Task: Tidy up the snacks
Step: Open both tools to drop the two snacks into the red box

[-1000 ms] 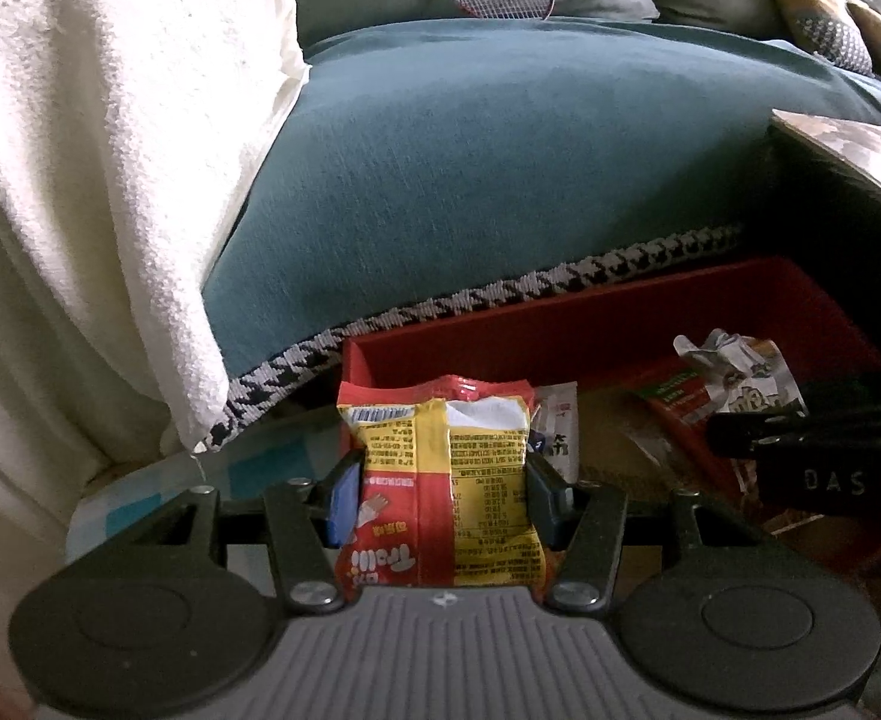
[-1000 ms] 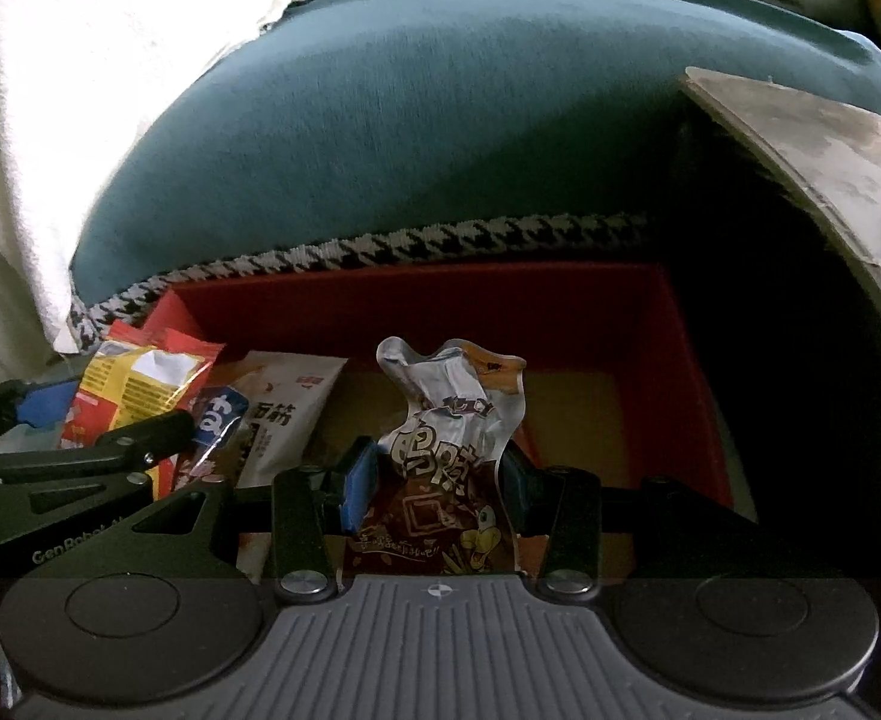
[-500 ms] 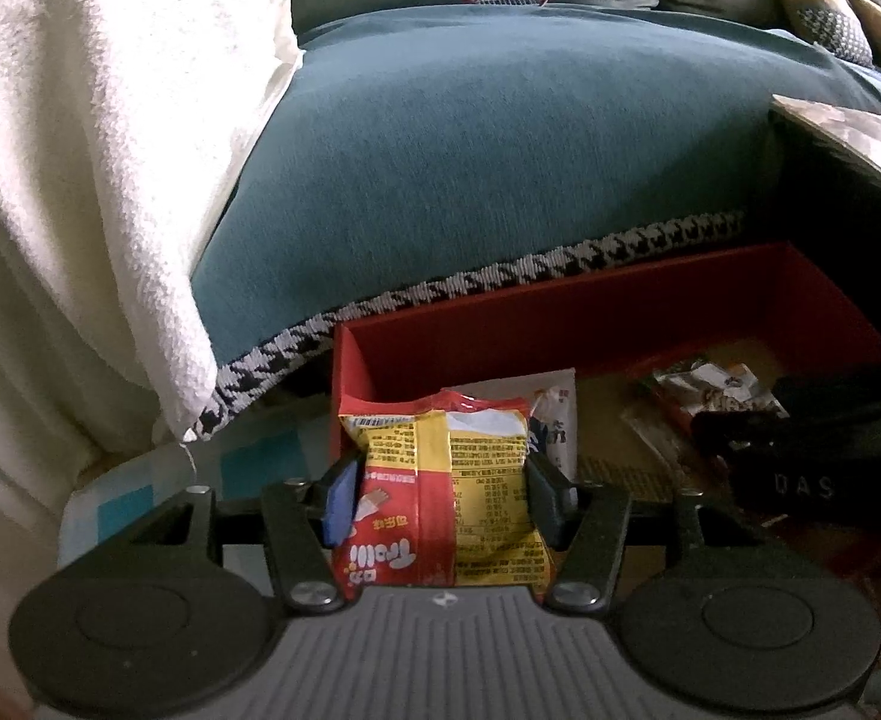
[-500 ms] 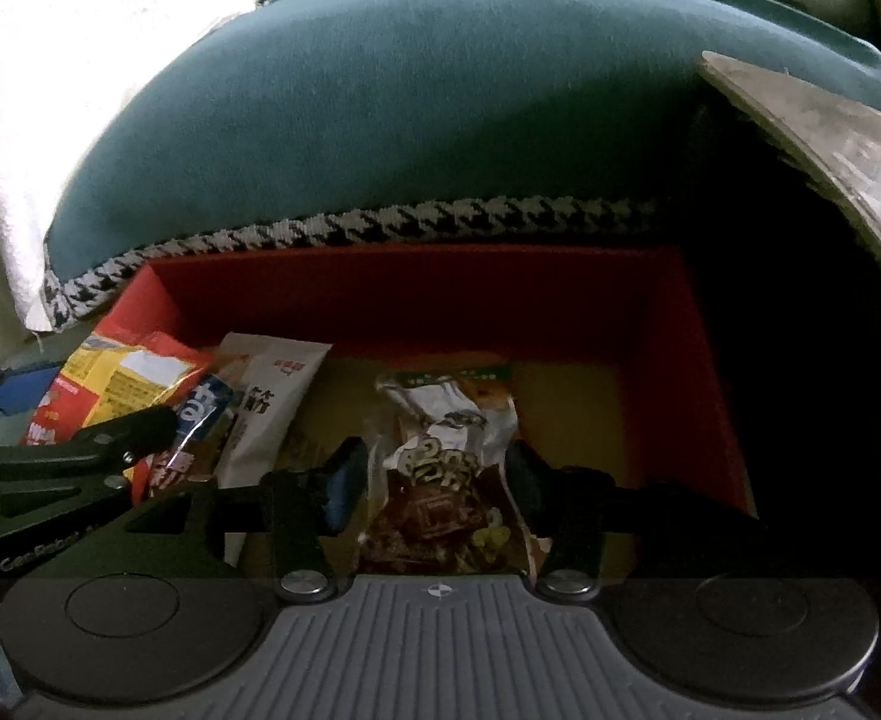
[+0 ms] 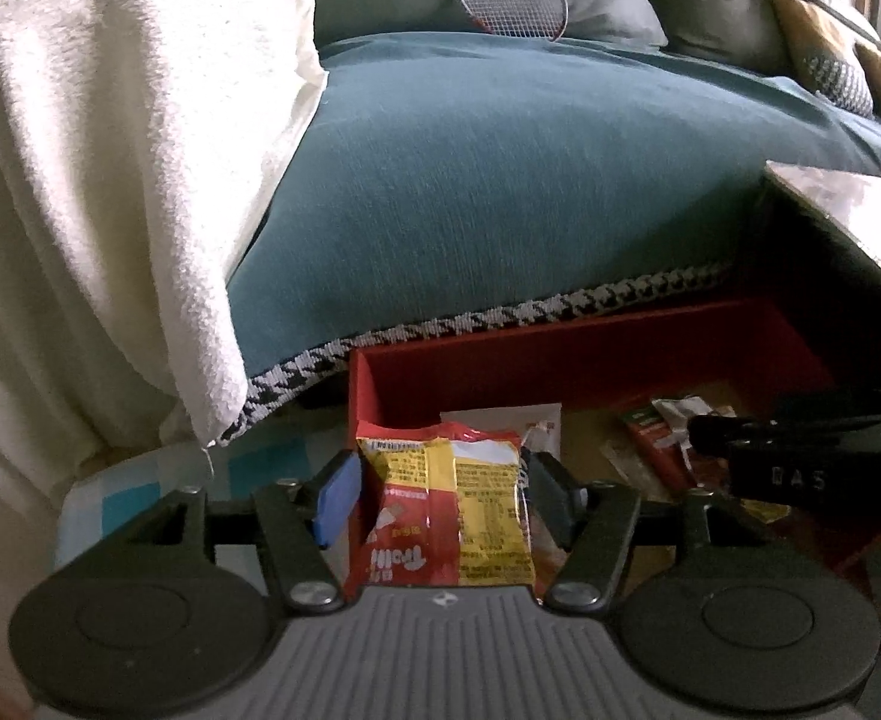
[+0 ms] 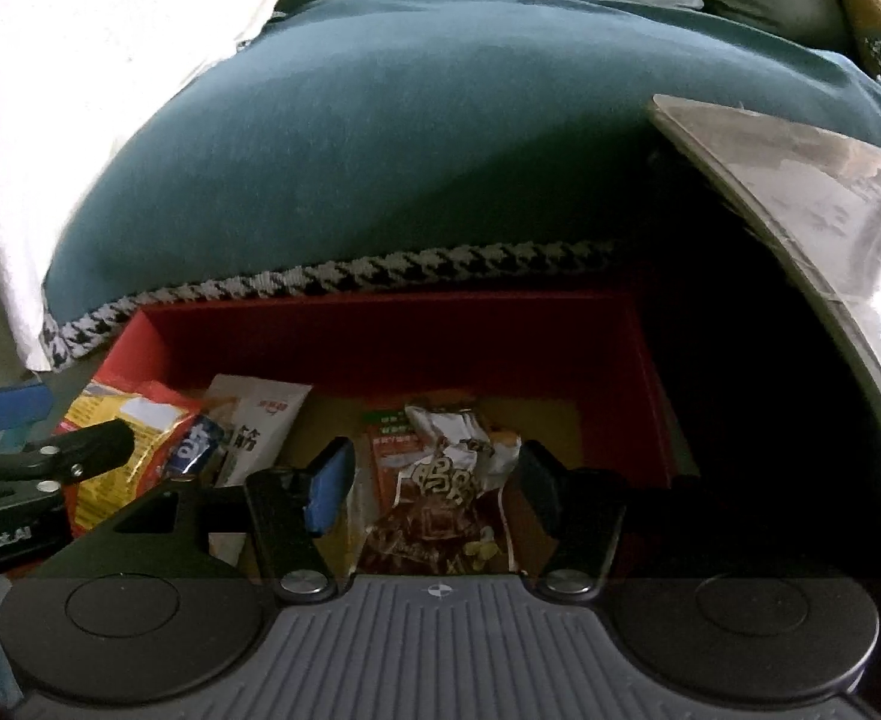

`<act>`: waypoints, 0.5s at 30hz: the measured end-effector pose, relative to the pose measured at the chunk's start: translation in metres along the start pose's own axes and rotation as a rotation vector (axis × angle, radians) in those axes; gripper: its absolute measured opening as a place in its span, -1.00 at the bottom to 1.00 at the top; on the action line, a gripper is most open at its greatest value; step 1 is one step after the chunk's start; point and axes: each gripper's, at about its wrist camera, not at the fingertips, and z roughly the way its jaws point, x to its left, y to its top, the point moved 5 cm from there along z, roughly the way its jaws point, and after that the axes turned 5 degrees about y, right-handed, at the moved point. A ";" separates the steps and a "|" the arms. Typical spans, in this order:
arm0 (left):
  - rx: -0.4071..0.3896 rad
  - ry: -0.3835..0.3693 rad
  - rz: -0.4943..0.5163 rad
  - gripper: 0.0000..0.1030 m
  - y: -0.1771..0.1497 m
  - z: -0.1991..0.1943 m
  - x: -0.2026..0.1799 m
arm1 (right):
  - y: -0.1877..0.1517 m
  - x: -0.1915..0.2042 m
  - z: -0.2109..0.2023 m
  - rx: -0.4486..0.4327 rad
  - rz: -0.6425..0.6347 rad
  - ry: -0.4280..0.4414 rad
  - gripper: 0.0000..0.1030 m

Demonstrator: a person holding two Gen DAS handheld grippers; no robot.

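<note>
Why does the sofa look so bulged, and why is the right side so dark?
Both views use fisheye lenses, so the teal sofa cushion balloons. In the right wrist view, deep shadow swallows the area beside the red box, while glare washes out the tabletop. In the left wrist view, the white blanket is overexposed.

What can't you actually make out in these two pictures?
- Left wrist view: the lower end of the yellow and red snack packet is hidden by the left gripper body.
- Right wrist view: the crinkled brown snack packet has print too creased to read.
- Both views: the red cardboard box has its near wall cut off below the gripper bodies.
</note>
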 end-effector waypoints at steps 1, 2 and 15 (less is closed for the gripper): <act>0.001 -0.004 -0.003 0.10 0.000 -0.002 0.000 | 0.000 -0.001 0.000 0.000 0.005 0.004 0.37; 0.001 -0.008 -0.004 0.10 0.000 -0.003 0.000 | -0.001 -0.001 0.001 0.003 0.009 0.013 0.39; 0.001 -0.045 -0.005 0.11 -0.001 -0.016 -0.004 | 0.014 -0.009 -0.009 -0.036 0.093 0.090 0.50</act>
